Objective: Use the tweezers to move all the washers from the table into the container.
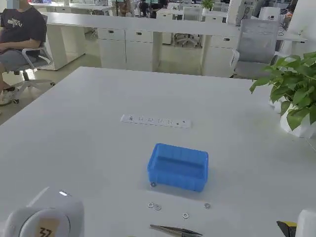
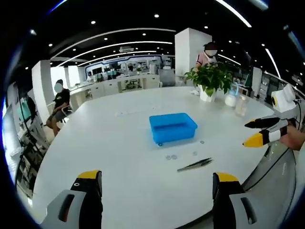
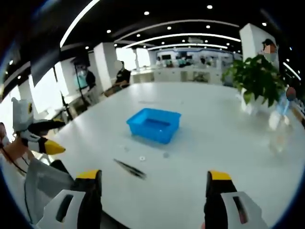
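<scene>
Just ahead of the left gripper (image 2: 156, 176) and right gripper (image 3: 153, 174), both released and empty, the tweezers (image 1: 176, 230) lie on the desk (image 1: 74, 138), washers (image 1: 157, 207) beyond, beside the container (image 1: 177, 167); picking up the tweezers likely comes first, needing a low, narrow pinch

I am squinting at the washers (image 1: 185, 215) in the head view, each showing as a speck too small to make out, and I am failing to tell whether the one nearest the blue container (image 1: 177, 168) is touching its wall. In the right gripper view the tweezers (image 3: 129, 168) are smearing into a dark streak. The plant (image 1: 291, 89) is running off the head view's right edge, and the container's near wall is hiding part of its floor.
</scene>
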Action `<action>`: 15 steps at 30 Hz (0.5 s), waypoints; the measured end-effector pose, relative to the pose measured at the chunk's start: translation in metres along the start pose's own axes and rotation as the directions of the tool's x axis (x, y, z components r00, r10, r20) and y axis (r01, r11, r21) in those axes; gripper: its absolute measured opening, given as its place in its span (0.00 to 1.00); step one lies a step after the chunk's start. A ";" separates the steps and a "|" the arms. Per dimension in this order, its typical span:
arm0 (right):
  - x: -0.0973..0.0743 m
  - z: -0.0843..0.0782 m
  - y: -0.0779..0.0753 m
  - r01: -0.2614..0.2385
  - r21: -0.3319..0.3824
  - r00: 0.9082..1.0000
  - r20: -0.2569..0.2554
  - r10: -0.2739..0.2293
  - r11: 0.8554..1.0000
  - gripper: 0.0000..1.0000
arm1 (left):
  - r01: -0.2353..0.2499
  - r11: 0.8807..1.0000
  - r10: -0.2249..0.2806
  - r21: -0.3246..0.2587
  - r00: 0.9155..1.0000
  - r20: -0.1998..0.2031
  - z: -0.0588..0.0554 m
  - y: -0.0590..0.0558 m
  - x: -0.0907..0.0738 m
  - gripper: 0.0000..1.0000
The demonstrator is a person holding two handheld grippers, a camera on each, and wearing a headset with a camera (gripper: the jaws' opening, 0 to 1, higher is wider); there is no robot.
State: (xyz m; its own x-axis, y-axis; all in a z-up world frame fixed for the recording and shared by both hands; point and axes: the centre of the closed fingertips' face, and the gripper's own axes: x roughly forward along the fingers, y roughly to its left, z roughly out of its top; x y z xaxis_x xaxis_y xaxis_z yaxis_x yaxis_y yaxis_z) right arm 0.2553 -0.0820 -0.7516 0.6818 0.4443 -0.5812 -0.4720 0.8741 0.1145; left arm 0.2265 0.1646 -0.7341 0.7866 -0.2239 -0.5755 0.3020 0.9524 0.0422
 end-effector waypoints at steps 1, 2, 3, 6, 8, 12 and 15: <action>0.000 0.001 0.000 -0.003 0.001 1.000 0.005 0.003 1.000 0.89 | -0.004 1.000 0.004 0.002 1.000 -0.002 0.000 0.000 0.000 0.99; 0.000 0.001 0.000 -0.003 0.002 1.000 0.005 0.003 1.000 0.89 | -0.008 1.000 0.008 0.004 1.000 0.001 0.000 0.001 0.000 0.99; 0.000 0.001 0.000 -0.003 0.000 1.000 0.004 0.003 1.000 0.89 | -0.009 1.000 0.009 0.004 1.000 0.003 0.001 0.001 -0.001 0.99; 0.000 0.001 0.000 -0.003 -0.005 1.000 0.004 0.003 1.000 0.89 | -0.009 1.000 0.009 0.003 1.000 0.003 0.001 0.001 0.000 0.99; 0.000 0.001 0.001 -0.006 -0.008 1.000 0.004 0.006 1.000 0.89 | -0.009 1.000 0.009 0.002 1.000 0.002 0.001 0.001 0.000 0.99; 0.000 0.001 0.002 -0.006 -0.014 1.000 0.002 0.006 1.000 0.89 | -0.008 1.000 0.008 -0.002 1.000 0.003 0.001 0.001 -0.001 0.99; 0.000 0.002 0.001 -0.007 -0.015 1.000 0.004 0.007 1.000 0.90 | -0.009 1.000 0.009 0.001 1.000 0.000 0.000 0.001 -0.002 0.99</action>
State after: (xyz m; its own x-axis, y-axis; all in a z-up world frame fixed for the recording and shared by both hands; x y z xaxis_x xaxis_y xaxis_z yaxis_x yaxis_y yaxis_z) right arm 0.2558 -0.0806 -0.7501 0.6809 0.4510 -0.5771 -0.4849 0.8681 0.1062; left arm 0.2258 0.1659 -0.7329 0.7894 -0.2153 -0.5748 0.2954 0.9542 0.0482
